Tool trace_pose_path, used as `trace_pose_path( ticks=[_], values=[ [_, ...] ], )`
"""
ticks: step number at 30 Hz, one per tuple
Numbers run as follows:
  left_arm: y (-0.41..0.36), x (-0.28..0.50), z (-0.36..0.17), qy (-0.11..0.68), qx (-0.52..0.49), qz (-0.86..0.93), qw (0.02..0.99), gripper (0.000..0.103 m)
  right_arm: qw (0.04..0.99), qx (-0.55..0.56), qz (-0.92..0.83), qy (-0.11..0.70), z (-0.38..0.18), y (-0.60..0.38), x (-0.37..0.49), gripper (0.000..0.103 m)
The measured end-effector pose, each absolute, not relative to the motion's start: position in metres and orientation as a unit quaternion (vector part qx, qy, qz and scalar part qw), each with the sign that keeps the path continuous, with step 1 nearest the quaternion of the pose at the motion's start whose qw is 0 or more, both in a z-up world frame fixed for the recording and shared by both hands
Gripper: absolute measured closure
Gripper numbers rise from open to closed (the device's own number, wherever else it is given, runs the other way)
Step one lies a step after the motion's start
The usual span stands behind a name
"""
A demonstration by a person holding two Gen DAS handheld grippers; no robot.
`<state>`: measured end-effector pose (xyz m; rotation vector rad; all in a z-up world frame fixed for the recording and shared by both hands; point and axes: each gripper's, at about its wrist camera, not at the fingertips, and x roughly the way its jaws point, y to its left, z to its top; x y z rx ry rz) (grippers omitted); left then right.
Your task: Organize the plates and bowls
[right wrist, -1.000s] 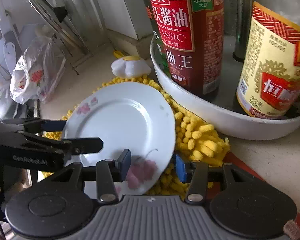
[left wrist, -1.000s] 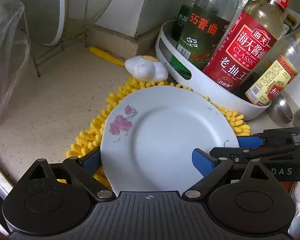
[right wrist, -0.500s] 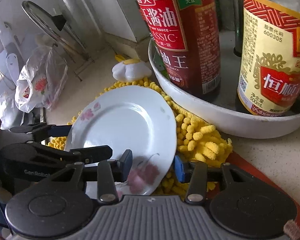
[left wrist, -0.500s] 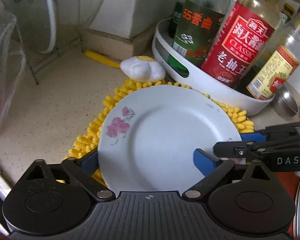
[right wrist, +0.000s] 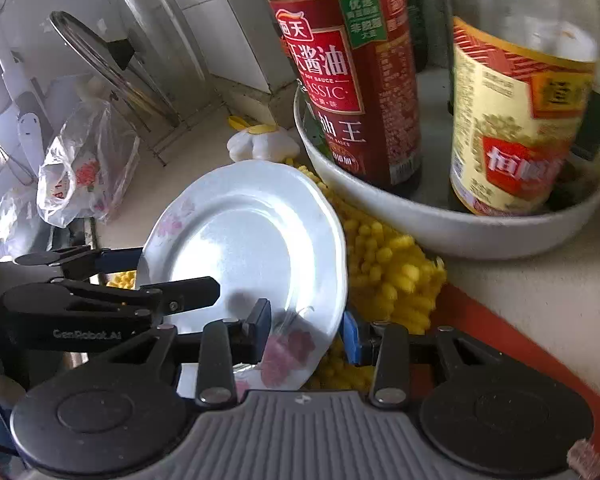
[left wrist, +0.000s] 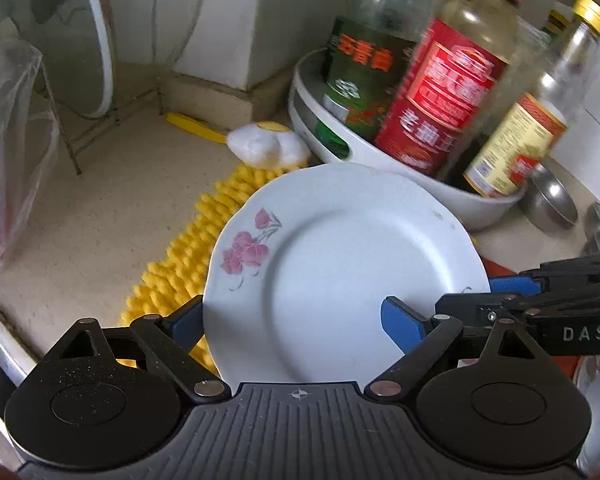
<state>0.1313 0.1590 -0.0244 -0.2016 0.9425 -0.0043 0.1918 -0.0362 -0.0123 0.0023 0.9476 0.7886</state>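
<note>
At far left, a crumpled clear plastic bag (left wrist: 8, 128) and a round glass lid (left wrist: 72, 36) propped in a wire stand sit on the speckled beige tabletop (left wrist: 112, 200). Next comes the yellow nubby mat (left wrist: 188, 256), then the single white round ceramic plate with pink flowers (left wrist: 340, 272), raised and tilted above the mat, seemingly clear of it. The left tool (left wrist: 292, 318) straddles the plate's near rim, its blue pads spread wide, one over the plate's face and one beyond its left edge, not pinching. The right tool (right wrist: 306, 330), coming from the plate's right side, has closed on the flowered rim and appears to carry it. That grip decides the next move: the plate lies directly ahead of both tools. Three bottles show clearly in the white round tray (left wrist: 452, 196); more behind are blurred. Beyond sit two metal cups (left wrist: 552, 200).
</note>
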Motion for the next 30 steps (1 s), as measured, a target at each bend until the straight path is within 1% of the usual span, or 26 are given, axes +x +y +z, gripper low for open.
trace_pose_path(
  ticks=[4, 6, 13, 18, 23, 30],
  values=[
    [0.146, 0.125, -0.041, 0.473, -0.083, -0.015, 0.877, 0.008, 0.817, -0.003, 0.353, 0.456, -0.023, -0.044, 0.186, 0.068],
    [0.141, 0.121, -0.044, 0.464, -0.068, -0.015, 0.883, 0.004, 0.819, 0.007, 0.347, 0.457, -0.031, -0.047, 0.185, 0.068],
    [0.143, 0.122, -0.047, 0.459, -0.066, -0.014, 0.886, 0.003, 0.83, 0.007, 0.338, 0.443, -0.032, -0.046, 0.178, 0.067],
    [0.141, 0.119, -0.044, 0.456, -0.071, -0.004, 0.887, 0.008, 0.833, 0.009, 0.327, 0.447, -0.031, -0.047, 0.173, 0.067],
    [0.143, 0.116, -0.038, 0.451, -0.071, -0.002, 0.89, 0.009, 0.832, 0.012, 0.323, 0.45, -0.027, -0.048, 0.169, 0.068],
    [0.142, 0.111, -0.017, 0.424, -0.064, -0.004, 0.903, 0.009, 0.839, 0.023, 0.324, 0.437, -0.011, -0.055, 0.16, 0.068]
  ],
)
